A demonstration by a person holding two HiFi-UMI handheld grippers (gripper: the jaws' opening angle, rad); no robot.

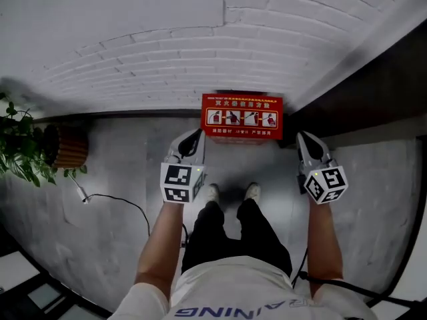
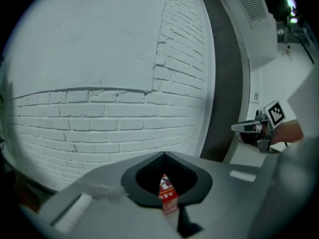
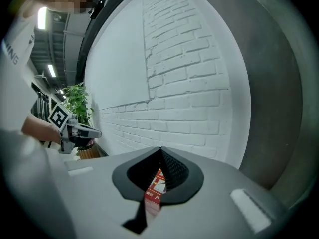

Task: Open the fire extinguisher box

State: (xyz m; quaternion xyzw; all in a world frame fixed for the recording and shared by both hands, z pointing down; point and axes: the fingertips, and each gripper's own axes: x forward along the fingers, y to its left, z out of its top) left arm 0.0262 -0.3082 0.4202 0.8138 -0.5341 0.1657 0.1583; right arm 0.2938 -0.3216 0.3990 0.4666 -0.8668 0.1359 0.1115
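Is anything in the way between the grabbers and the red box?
Nothing visible. The left gripper and right gripper hang in open air short of the red box, which stands against the brick wall.

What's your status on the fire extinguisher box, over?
Left gripper, right gripper: jaws shut, empty, short of the fire extinguisher box. Box red, at the brick wall, looks closed. Potted plant off left, not in the way.
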